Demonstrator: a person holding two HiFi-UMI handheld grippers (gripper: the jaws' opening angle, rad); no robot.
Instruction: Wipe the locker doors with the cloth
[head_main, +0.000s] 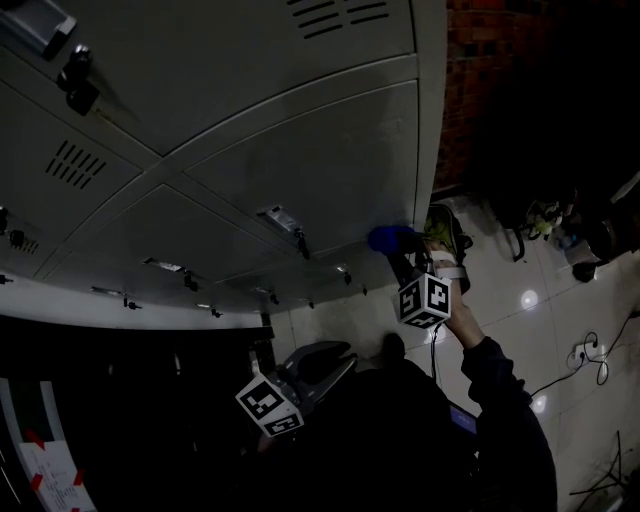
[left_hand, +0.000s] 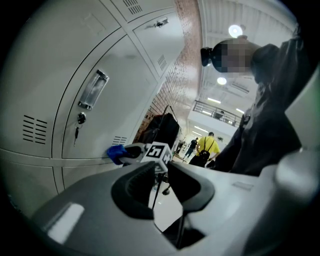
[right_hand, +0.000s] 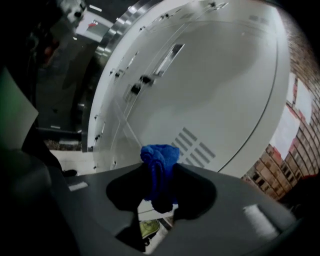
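Observation:
A bank of grey locker doors (head_main: 320, 170) fills the upper left of the head view. My right gripper (head_main: 400, 255) is shut on a bunched blue cloth (head_main: 390, 238), which is pressed to the bottom right corner of a door, beside its vent slots (right_hand: 196, 146). In the right gripper view the cloth (right_hand: 159, 170) stands up between the jaws. My left gripper (head_main: 335, 365) hangs low by the person's body, away from the lockers, narrowly open and empty. The left gripper view (left_hand: 161, 172) looks past its own jaws to the cloth (left_hand: 116, 152) on the door (left_hand: 115, 100).
A brick wall (head_main: 490, 60) meets the right end of the lockers. A bag (head_main: 447, 238) lies on the glossy tiled floor just below the cloth, with cables (head_main: 590, 355) further right. Handles and keys (head_main: 285, 222) stick out of the doors. People (left_hand: 207, 146) stand far down the hall.

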